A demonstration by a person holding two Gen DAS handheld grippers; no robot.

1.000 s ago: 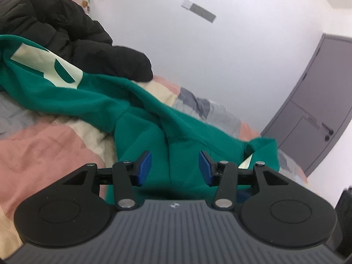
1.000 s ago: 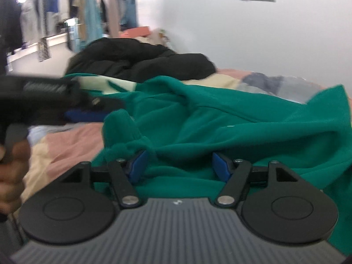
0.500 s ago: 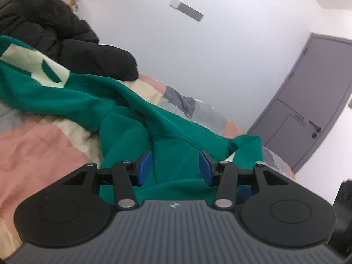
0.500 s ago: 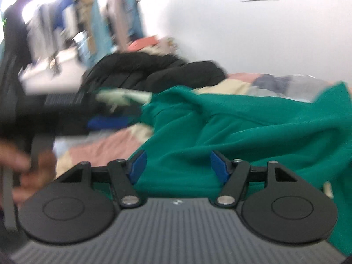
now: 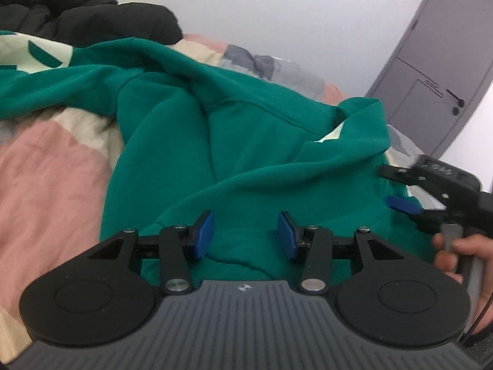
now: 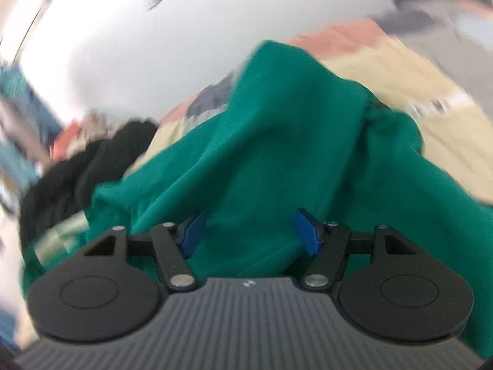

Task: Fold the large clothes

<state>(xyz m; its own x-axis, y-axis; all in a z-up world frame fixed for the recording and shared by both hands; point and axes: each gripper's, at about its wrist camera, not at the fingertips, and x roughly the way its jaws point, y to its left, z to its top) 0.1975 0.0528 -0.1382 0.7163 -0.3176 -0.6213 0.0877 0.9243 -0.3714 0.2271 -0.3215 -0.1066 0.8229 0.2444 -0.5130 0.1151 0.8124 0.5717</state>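
A large green sweatshirt [image 5: 246,141] with a cream print [image 5: 37,52] lies crumpled on the bed. My left gripper [image 5: 245,236] is open, low over the near green fabric, with nothing between its blue pads. The right gripper [image 5: 403,205] shows at the right edge of the left wrist view, held in a hand beside the sweatshirt's right edge. In the blurred right wrist view the right gripper [image 6: 251,231] is open over a raised green fold [image 6: 277,141], pads apart on either side of the cloth.
The bed has a pink, cream and grey patchwork cover [image 5: 46,166]. A black puffer jacket [image 5: 77,9] lies at the far left behind the sweatshirt; it also shows in the right wrist view [image 6: 80,166]. A white wall and a grey door [image 5: 437,71] stand behind.
My left gripper has dipped toward the sweatshirt and turned right. The right gripper has swung quickly to the sweatshirt's right side, so its view is blurred. Both stayed open.
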